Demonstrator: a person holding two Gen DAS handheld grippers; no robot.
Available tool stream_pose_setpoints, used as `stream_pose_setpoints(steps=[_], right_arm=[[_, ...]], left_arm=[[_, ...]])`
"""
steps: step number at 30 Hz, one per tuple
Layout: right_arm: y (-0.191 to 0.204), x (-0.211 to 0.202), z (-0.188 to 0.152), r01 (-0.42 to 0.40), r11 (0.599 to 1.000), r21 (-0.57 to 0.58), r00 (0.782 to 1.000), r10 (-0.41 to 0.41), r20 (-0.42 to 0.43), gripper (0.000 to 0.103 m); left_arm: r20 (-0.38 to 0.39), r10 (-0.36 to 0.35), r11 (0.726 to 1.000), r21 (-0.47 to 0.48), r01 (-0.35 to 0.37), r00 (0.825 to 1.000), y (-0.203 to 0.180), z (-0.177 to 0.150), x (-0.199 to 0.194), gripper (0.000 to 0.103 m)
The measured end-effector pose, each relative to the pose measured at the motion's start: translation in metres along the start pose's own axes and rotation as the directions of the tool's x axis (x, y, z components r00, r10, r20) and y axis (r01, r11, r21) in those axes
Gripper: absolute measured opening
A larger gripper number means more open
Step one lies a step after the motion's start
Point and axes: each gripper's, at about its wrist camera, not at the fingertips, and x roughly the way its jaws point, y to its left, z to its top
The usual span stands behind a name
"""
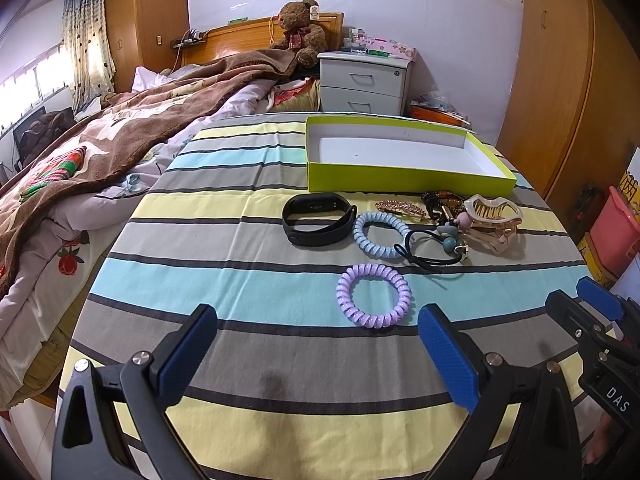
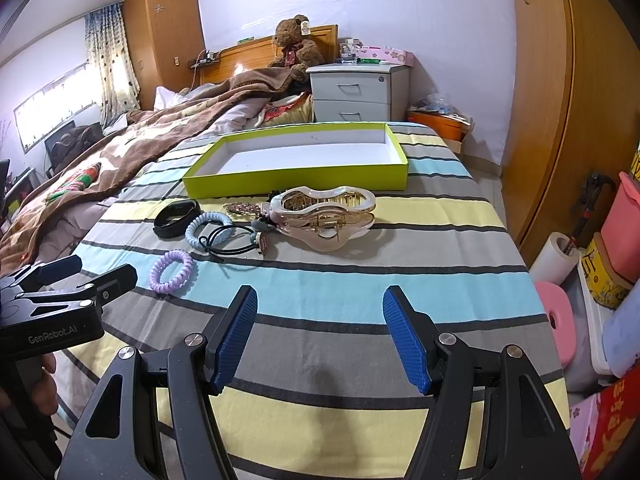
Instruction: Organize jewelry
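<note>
both held above the striped cloth (image 1: 240, 288), nothing between the fingers: left gripper (image 1: 318, 354) spread wide, right gripper (image 2: 320, 334) likewise apart. nearest lies the purple coil hair tie (image 1: 374, 301), probably light, springy and a little slick; best pinched across one side of the ring. behind it, touching or overlapping: blue coil tie (image 1: 382, 234), black wristband (image 1: 318, 219), beaded black elastic (image 1: 434, 248), rhinestone barrette (image 1: 401, 210), rigid claw clip (image 2: 326, 218), likely brittle at the teeth. just beyond stands the empty green box (image 1: 408, 180), low walled. plenty of bare cloth nearby; table edge close on the right.
</note>
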Motion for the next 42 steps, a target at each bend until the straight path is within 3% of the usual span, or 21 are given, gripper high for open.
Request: stream_pose_setpoints(steps=[42], right_arm=[[0.0011,-0.0014,0.0009,0.002,1.0,-0.002,1.0,-0.002,0.002,0.066]], left_arm=[[0.002,-0.001,1.0,-0.005,0.001,1.0,0.0068,-0.0022,-0.0035,0.102]])
